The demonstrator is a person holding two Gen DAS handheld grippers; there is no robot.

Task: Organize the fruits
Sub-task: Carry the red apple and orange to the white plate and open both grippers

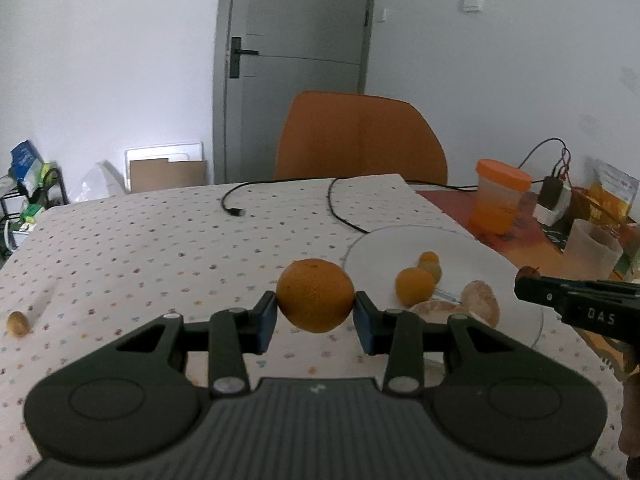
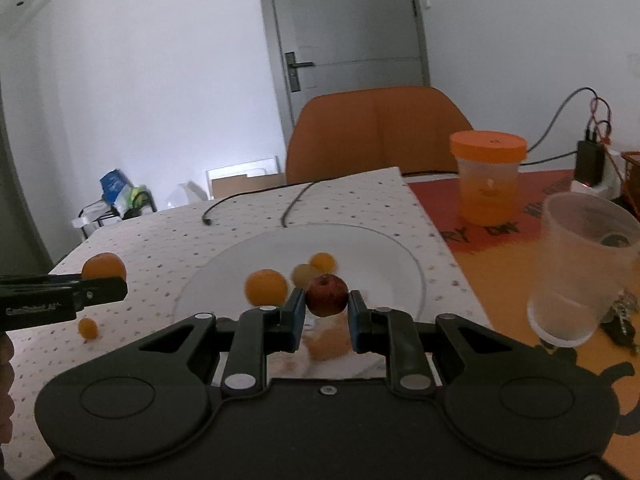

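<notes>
The left gripper (image 1: 315, 311) clamps an orange (image 1: 315, 295) above the dotted tablecloth (image 1: 140, 248) beside a white plate (image 2: 392, 264) — the right gripper (image 2: 327, 312) pinches a small red apple (image 2: 327, 295) over that plate, where other fruits lie.

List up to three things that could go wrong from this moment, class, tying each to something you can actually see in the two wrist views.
1. The orange is pinched only at its sides by the left gripper; being round, it could slip and roll across the tablecloth.
2. The right gripper holds a small red fruit above the plate; dropped, it might knock the fruits already there.
3. The two grippers are close and could collide over the plate.
</notes>
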